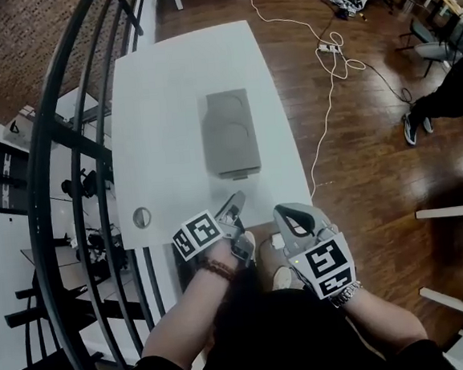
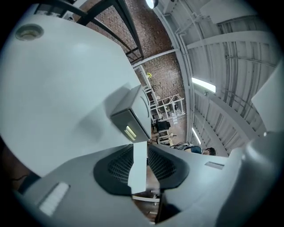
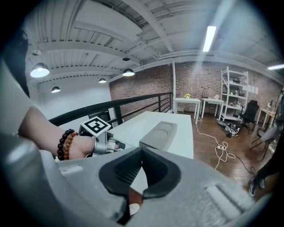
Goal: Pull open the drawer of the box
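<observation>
— Where does the box (image 1: 230, 132) sit?
— In the middle of the table (image 1: 160, 106), with its closed drawer front (image 2: 124, 122) facing the near edge.
— And the grippers?
— The left gripper (image 1: 237, 200) hovers just near of the box, jaws spread and empty. The right gripper (image 1: 287, 212) is beside it on the right, jaws pressed together.

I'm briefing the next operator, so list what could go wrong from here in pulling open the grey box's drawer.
1. The box lies loose on the smooth table, with neither gripper on it; a pull on the drawer may drag the whole box along instead.
2. The light tab on its front face looks small; the open left gripper could miss it or slip off.
</observation>
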Action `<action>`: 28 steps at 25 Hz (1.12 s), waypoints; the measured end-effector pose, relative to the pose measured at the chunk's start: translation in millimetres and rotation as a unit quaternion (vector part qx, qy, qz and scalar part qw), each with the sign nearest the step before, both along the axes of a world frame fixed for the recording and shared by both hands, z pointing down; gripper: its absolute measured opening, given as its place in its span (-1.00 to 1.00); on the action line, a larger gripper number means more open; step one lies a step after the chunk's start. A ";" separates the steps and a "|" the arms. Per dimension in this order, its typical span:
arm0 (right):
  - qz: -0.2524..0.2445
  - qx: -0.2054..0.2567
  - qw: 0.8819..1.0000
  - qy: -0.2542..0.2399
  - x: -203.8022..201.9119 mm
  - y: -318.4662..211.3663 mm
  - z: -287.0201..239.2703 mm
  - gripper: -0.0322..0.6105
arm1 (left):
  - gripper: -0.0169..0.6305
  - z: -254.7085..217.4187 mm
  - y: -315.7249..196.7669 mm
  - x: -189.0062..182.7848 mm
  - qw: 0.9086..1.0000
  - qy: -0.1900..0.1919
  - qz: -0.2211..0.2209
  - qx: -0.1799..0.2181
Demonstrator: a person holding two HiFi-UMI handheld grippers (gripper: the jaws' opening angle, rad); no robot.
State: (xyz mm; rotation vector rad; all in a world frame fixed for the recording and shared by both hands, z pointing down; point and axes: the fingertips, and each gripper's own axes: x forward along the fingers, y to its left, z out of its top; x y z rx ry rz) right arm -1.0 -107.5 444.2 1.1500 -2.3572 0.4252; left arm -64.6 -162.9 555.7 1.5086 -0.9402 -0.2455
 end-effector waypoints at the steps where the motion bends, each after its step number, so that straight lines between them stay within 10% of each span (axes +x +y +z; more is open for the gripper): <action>1: 0.002 -0.003 1.000 0.000 0.1 -1.8 1.3 -0.92 | -0.64 3.1 -3.0 -1.2 1.000 -0.001 -0.002 -0.004; 28: 0.019 -0.032 0.999 -0.004 5.6 -20.4 25.3 -0.93 | -0.74 36.8 -40.6 -2.5 0.999 0.009 -0.023 -0.047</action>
